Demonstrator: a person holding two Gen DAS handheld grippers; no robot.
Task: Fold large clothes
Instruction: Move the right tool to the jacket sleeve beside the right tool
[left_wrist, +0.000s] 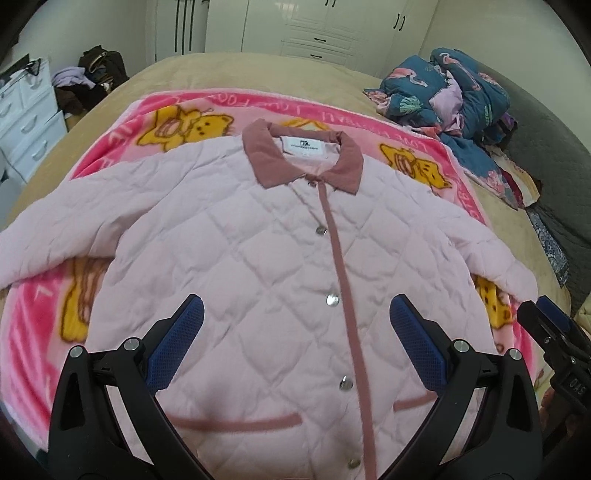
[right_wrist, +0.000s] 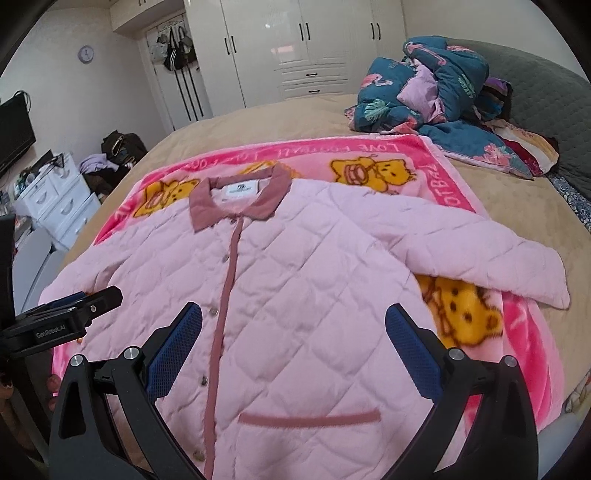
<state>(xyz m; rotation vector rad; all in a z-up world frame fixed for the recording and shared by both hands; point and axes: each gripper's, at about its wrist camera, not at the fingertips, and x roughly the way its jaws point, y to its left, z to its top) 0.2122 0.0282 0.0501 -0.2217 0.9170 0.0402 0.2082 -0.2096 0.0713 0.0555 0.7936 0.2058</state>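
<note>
A pale pink quilted jacket (left_wrist: 258, 258) with a dusty-rose collar (left_wrist: 303, 155) lies flat and buttoned, front up, sleeves spread out, on a pink bear-print blanket (left_wrist: 44, 332). It also shows in the right wrist view (right_wrist: 314, 295). My left gripper (left_wrist: 297, 317) is open and empty, above the jacket's lower front. My right gripper (right_wrist: 293, 321) is open and empty, above the jacket's lower right front. The right gripper also shows at the right edge of the left wrist view (left_wrist: 546, 317). The left gripper shows at the left edge of the right wrist view (right_wrist: 88, 302).
The blanket lies on a tan bed (right_wrist: 295, 118). A heap of blue floral bedding (right_wrist: 436, 96) sits at the bed's far right by a grey headboard (right_wrist: 546, 96). White drawers (right_wrist: 59, 199) and a clothes pile (left_wrist: 92, 77) stand at the left. White wardrobes (right_wrist: 314, 44) line the back wall.
</note>
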